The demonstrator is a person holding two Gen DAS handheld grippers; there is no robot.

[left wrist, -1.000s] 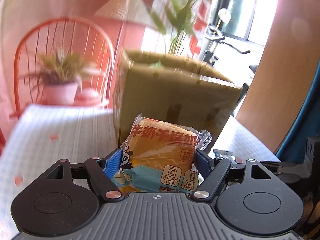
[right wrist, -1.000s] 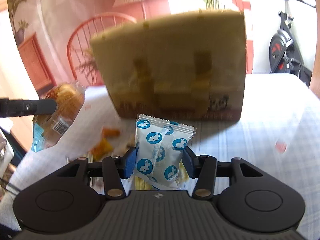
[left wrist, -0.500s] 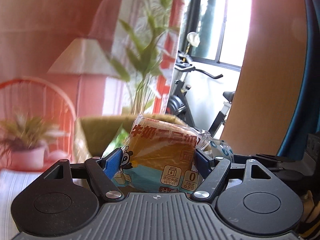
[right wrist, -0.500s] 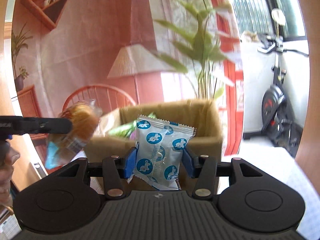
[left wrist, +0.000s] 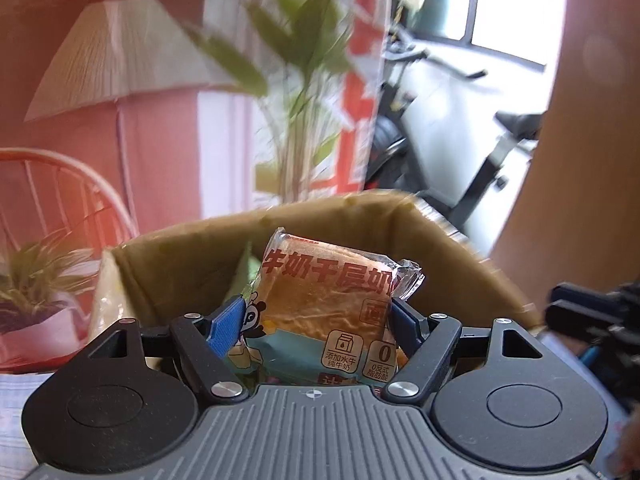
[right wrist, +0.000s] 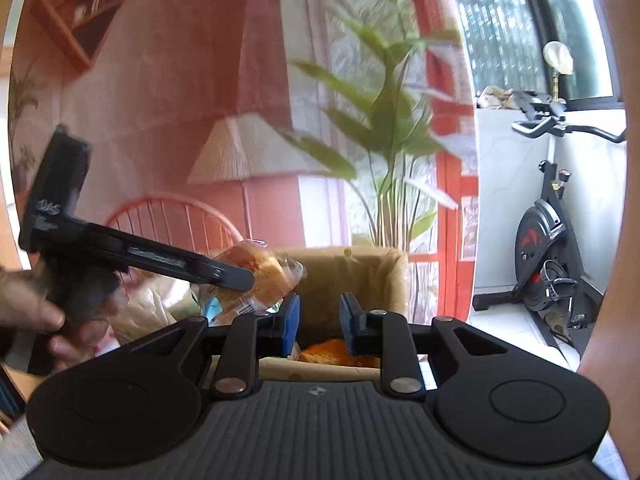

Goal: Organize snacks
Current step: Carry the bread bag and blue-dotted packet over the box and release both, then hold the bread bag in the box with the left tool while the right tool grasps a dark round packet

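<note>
My left gripper (left wrist: pixel 316 316) is shut on a wrapped bread pack (left wrist: pixel 324 304) with red Chinese lettering, held over the open cardboard box (left wrist: pixel 360 216). In the right wrist view the left gripper (right wrist: pixel 236 276) reaches in from the left with the bread pack (right wrist: pixel 264 272) above the box (right wrist: pixel 372 268). My right gripper (right wrist: pixel 318 320) is open and empty over the box, its blue pads (right wrist: pixel 290 322) apart. Orange and green snack packs (right wrist: pixel 328 350) lie inside the box below it.
A potted plant (left wrist: pixel 36 292) and a red chair (left wrist: pixel 60 200) stand at the left behind the table. A tall green plant (right wrist: pixel 392 152), a lamp (right wrist: pixel 244 156) and an exercise bike (right wrist: pixel 548 240) stand behind the box.
My right gripper has opened and the blue-dotted white packet it held is gone from its jaws. Both grippers have moved closer over the box; the left still holds the bread pack.
</note>
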